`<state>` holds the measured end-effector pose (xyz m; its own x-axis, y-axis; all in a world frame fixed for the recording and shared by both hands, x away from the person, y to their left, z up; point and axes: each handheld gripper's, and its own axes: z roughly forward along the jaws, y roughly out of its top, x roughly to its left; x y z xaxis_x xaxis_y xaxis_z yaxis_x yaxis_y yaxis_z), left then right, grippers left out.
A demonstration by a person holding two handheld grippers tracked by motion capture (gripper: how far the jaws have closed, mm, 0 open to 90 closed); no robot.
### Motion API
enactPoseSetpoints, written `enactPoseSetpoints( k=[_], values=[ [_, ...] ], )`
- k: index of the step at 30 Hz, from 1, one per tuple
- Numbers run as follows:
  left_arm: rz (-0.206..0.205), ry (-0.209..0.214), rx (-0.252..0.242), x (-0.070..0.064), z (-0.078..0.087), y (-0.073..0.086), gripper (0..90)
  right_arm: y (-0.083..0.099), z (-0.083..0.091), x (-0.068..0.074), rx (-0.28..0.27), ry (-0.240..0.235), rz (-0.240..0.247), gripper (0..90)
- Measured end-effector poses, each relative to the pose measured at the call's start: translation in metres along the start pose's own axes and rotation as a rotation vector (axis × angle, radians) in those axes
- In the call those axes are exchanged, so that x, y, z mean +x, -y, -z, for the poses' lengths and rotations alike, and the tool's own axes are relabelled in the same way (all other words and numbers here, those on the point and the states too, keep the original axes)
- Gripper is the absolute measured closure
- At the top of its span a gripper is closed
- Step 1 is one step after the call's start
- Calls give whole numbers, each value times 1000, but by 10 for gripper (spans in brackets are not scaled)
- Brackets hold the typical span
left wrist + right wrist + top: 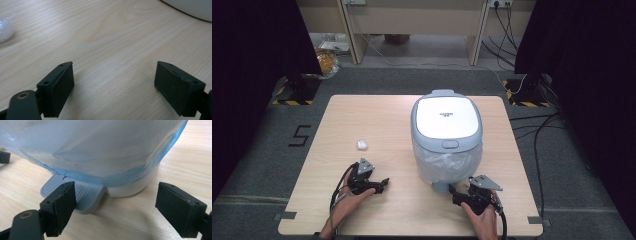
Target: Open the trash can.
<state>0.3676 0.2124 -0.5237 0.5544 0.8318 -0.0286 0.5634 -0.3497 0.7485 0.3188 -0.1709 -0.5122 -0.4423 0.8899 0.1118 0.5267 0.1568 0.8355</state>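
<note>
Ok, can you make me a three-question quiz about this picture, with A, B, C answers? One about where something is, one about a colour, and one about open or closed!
1. Where is the small white wad?
A. on top of the bin
B. on the table, left of the bin
C. on the floor

2. What colour is the bin's lid panel?
A. white
B. red
C. black

3. How is the right hand-held gripper?
A. shut on the pedal
B. open
C. shut on the bag

Answers: 1 B, the high view shows it lying on the table beside the pedal bin. 2 A, the top is white with a grey rim. 3 B, its jaws stand wide apart near the grey pedal, holding nothing.
</note>
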Motion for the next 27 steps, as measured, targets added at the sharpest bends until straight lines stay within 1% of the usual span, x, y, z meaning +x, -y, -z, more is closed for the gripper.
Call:
enactPoseSetpoints(
  k=[1,2,4,6,8,9,10,12,13,19,20,21,24,27],
  values=[
    [0,0,0,0,0,0,153,0,1,2,-6,10,6,174],
    [0,0,0,0,0,0,153,0,1,2,-6,10,6,174],
    [0,0,0,0,0,0,153,1,0,3,-13,-26,-2,175],
    [0,0,0,0,0,0,153,2,0,5,-15,-33,0,175],
    [0,0,0,0,0,0,153,2,-2,7,-14,-31,18,175],
    [0,0,0,0,0,0,153,2,-2,7,-10,-30,14,174],
    [-1,0,0,0,0,0,153,2,-3,8,-2,-25,3,173],
    [-1,0,0,0,0,0,153,2,-3,8,-1,-20,6,173],
    [0,0,-1,0,0,0,153,3,-3,10,1,-6,21,173],
    [0,0,-1,0,0,0,153,3,-3,13,-2,19,38,179],
    [0,1,-1,0,0,0,154,3,-3,14,-4,39,47,169],
    [0,1,-1,0,0,0,153,2,-3,15,-6,47,61,171],
    [0,1,-2,0,0,0,153,3,-3,18,-7,62,66,170],
    [-1,2,-1,0,0,0,153,3,-3,22,-10,91,104,171]
  ],
)
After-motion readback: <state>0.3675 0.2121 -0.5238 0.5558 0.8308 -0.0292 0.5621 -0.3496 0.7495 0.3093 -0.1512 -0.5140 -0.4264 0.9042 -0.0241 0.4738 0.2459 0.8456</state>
